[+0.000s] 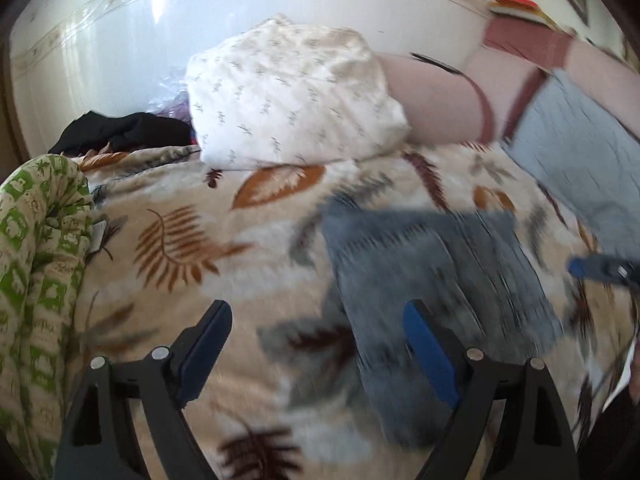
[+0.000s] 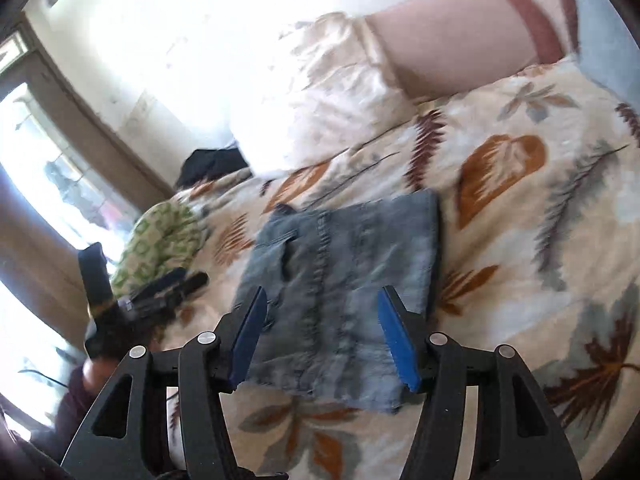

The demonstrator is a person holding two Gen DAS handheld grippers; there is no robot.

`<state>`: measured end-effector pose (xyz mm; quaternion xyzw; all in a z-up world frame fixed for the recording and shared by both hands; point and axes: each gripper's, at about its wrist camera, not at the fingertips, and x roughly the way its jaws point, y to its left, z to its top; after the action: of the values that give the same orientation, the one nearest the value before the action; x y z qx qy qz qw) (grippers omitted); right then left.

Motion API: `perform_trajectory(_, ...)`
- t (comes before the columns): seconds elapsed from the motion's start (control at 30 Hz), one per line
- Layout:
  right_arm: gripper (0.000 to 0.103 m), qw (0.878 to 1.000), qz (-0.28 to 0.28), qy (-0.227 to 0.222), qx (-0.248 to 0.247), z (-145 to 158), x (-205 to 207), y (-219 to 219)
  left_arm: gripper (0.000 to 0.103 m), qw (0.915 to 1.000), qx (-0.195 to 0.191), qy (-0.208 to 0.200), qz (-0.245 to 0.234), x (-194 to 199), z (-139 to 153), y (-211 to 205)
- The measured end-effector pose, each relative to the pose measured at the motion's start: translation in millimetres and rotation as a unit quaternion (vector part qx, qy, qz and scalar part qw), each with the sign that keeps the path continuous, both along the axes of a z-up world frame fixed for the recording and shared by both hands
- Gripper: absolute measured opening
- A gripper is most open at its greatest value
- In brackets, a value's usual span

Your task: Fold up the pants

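Both claws, left claw (image 1: 316, 344) and right claw (image 2: 322, 332), hang spread and empty; the folded jeans (image 2: 344, 280) just ahead could spring open on the soft bed (image 2: 520, 240).

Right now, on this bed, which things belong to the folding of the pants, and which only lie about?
Belong to the job:
- folded jeans
- left gripper, fingers open
- right gripper, fingers open
- leaf-print blanket under the jeans

Only lying about:
- white pillow
- pink bolster
- green patterned quilt
- black garment
- grey-blue cloth
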<state>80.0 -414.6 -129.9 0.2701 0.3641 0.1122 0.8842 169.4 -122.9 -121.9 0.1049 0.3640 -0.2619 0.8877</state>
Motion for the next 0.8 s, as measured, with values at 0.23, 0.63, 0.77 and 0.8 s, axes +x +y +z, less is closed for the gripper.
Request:
perform_trajectory(0.23,0.058,0.997,0.043,0.043,-0.055,-21.6,14.0,51.5,0.089,0.9921,0.103,-0.040,-0.059,-32.4,-31.9,-27.8)
perform_trajectory(0.63,0.055,0.995,0.029,0.087,-0.029,-42.7,9.1,31.4,0.092,0.9976,0.029,0.039,-0.049,-13.7,-33.5,-3.7)
perform_trajectory(0.77,0.076,0.997,-0.025,0.054,0.040,-18.1,1.8,-24.2,0.097,0.9968,-0.068,0.035,-0.023,3.6,0.7,16.6)
perform_trajectory(0.8,0.083,0.996,-0.032,0.057,0.054,-18.7,3.8,-34.6,0.099,0.9957,-0.084,0.038,-0.014,10.8,5.7,18.7)
